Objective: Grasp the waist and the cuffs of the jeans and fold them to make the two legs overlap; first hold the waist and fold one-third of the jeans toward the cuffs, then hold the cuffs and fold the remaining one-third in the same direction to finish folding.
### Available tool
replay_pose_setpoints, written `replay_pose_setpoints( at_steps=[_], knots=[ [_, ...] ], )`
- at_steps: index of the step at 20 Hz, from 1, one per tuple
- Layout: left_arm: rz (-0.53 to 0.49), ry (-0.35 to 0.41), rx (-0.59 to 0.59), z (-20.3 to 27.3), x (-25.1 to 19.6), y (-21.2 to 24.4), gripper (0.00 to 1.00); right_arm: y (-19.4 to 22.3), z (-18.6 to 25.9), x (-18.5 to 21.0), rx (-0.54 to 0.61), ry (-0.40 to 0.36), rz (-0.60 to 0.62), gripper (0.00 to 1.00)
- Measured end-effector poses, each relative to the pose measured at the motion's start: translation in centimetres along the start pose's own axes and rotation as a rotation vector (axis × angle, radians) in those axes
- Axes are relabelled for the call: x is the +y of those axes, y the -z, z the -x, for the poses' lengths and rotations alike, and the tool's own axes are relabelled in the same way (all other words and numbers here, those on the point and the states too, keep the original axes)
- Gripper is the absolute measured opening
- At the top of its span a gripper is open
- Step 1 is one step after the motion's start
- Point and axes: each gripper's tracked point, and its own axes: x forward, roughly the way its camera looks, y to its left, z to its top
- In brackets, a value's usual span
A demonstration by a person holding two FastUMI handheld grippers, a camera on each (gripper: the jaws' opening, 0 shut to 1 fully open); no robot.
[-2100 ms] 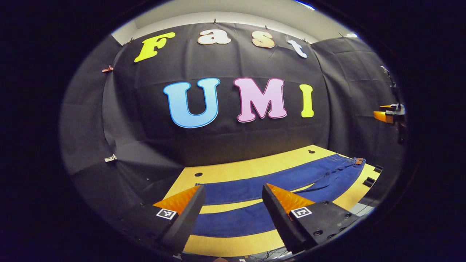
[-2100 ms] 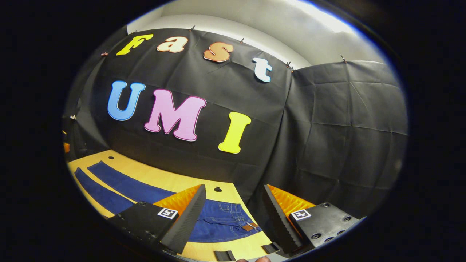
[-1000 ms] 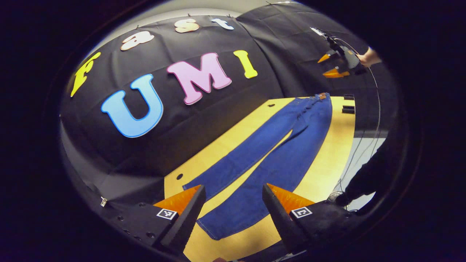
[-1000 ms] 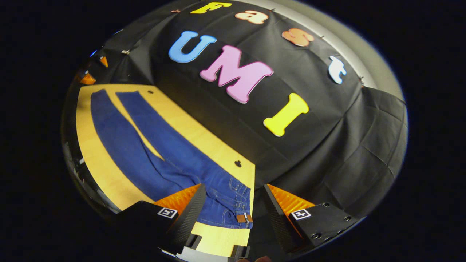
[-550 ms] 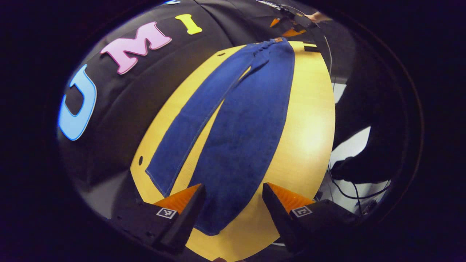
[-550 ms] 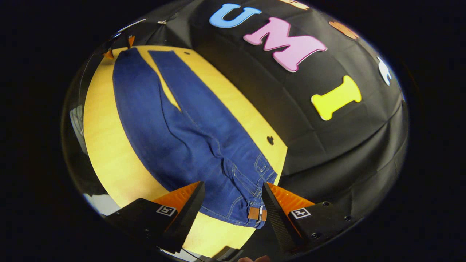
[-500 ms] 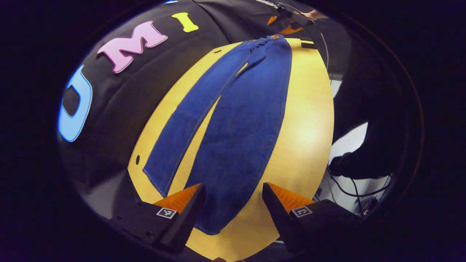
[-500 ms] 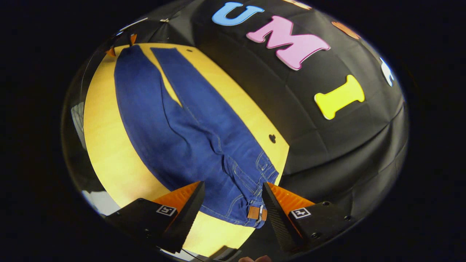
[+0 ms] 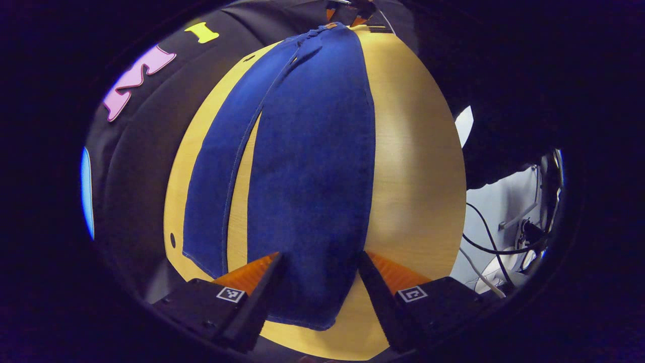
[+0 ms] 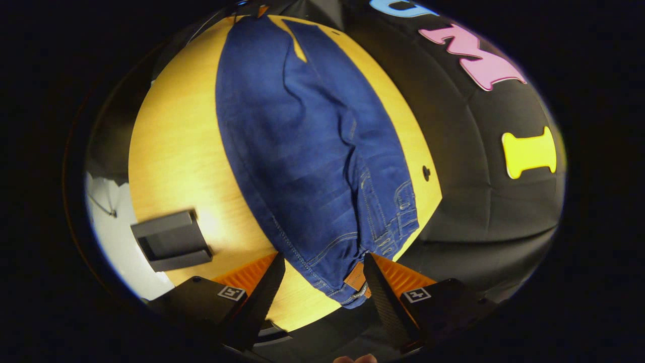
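Jeans (image 9: 312, 166) flat on wooden table (image 9: 418, 166), legs apart. L gripper (image 9: 316, 275) wide open over nearer leg's cuff (image 9: 307, 312), holding nothing. R gripper (image 10: 322, 275) wide open over waist (image 10: 352, 287) (leather patch side), holding nothing; contact w/ denim unclear.

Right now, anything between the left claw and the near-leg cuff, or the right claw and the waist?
Nothing visible. The left claw hangs open straddling the cuff of the jeans; the right claw is open over the waist, bare table beside it.
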Motion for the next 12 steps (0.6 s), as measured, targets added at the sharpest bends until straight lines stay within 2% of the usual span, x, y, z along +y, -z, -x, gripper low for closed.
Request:
replay_pose_setpoints(
  at_steps=[2, 3, 6, 7, 8, 9, 11, 12],
  knots=[
    [-0.021, 0.023, 0.005, -0.1, -0.1, 0.2, 0.95, 0.6, -0.7, 0.5, 0.008, -0.026, 0.073, 0.97],
    [-0.033, 0.033, 0.014, -0.1, -0.1, 0.2, 0.95, 0.1, -0.8, 0.2, -0.005, -0.028, 0.088, 0.89],
    [-0.022, 0.06, 0.015, -0.3, 0.1, -0.2, 0.92, 0.6, -1.9, 0.9, 0.034, -0.095, 0.045, 0.9],
    [-0.011, 0.052, 0.019, -0.5, 0.4, -0.5, 0.87, 0.5, -2.1, 1.3, 0.052, -0.112, 0.035, 0.75],
    [0.007, 0.037, 0.029, -0.8, 0.8, -0.6, 0.84, -0.3, -2.0, 1.2, 0.038, -0.104, 0.067, 0.65],
    [0.021, 0.017, 0.026, -1.0, 1.2, -0.9, 0.72, -0.5, -2.3, 1.4, 0.039, -0.106, 0.094, 0.54],
    [0.021, 0.009, 0.009, -1.7, 1.1, -1.4, 0.58, -0.3, -2.5, 2.0, 0.038, -0.109, 0.125, 0.44],
    [0.001, 0.001, 0.004, -2.1, 0.9, -1.6, 0.42, -0.1, -2.6, 2.1, 0.045, -0.105, 0.121, 0.38]
  ],
)
